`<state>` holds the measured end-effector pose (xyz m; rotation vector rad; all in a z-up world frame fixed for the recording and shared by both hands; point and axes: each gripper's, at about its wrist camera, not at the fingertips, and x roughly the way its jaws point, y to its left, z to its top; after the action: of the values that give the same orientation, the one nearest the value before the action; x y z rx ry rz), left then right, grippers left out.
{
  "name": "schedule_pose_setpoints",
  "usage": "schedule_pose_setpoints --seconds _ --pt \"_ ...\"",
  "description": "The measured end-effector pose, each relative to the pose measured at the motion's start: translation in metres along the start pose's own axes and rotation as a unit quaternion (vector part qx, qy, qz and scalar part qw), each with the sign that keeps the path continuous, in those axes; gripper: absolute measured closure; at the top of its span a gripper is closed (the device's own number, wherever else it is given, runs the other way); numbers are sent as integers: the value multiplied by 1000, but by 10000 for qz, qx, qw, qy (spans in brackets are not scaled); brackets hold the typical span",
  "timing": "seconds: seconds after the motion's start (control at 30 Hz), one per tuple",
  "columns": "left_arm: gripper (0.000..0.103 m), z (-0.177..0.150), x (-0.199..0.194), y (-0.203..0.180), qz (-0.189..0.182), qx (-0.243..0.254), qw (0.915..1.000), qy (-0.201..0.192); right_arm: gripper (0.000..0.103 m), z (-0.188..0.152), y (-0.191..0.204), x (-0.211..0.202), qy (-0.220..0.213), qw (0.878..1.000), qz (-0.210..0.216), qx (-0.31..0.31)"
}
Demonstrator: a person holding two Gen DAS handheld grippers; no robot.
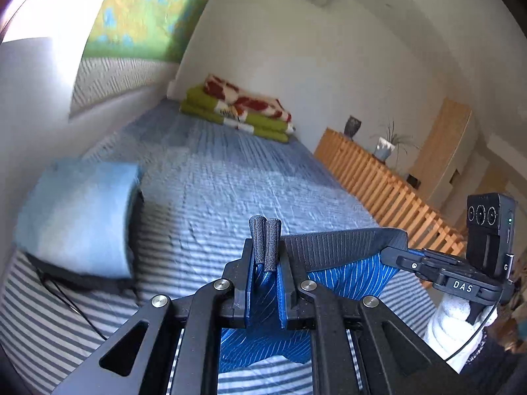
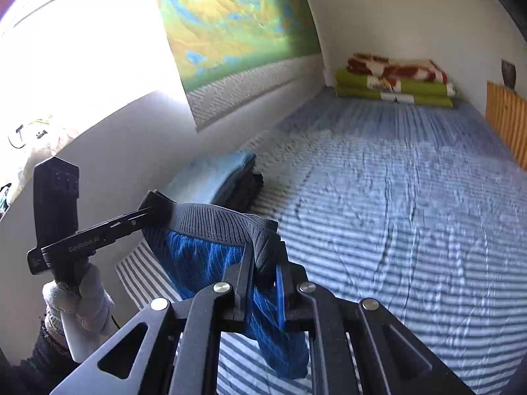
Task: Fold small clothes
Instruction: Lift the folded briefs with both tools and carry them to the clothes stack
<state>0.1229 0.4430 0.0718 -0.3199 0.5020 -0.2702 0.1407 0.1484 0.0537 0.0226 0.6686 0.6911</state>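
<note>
Both grippers are ours, one in each gloved hand, and each is clamped on the same garment. Our left gripper [image 1: 265, 230] has its jaws nearly together, its two dark textured fingers [image 1: 272, 240] side by side, with the blue pinstriped shorts [image 1: 346, 279] pinched between the jaw plates at one end of the grey ribbed waistband [image 1: 342, 247]. Our right gripper [image 2: 263, 260] is likewise almost closed, biting the other end of that waistband where the fabric bunches over its tips. Seen from the left wrist, the right gripper reaches in from the right, gripping the band's far corner; seen from the right wrist, the left gripper comes in from the left, held by our white-gloved hand [image 2: 79, 299].

Between the two grips the waistband stretches taut, and the blue cloth hangs below it, clear of the striped bedspread [image 2: 395, 197].

On the left of the bed, near the wall, we see a stack of folded clothes [image 2: 217, 174], light blue on top with darker pieces beneath. At the far end lie folded green and red-and-white blankets [image 2: 395, 82]. A wooden slatted rail [image 1: 378, 181] runs along the right side of the bed.
</note>
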Motion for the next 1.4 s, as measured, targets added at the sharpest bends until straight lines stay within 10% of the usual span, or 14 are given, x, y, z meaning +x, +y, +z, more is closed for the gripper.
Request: schedule_pose_setpoints --seconds 0.63,1.17,1.4 --pt "92 99 -83 191 1451 -324 9869 -631 94 130 143 170 372 9946 840 -477" --pt "91 146 120 425 1679 -1005 9804 218 93 190 91 448 1437 9894 192 -55" --pt "59 156 149 468 2228 -1178 9674 241 76 187 67 488 1592 9864 -391 98"
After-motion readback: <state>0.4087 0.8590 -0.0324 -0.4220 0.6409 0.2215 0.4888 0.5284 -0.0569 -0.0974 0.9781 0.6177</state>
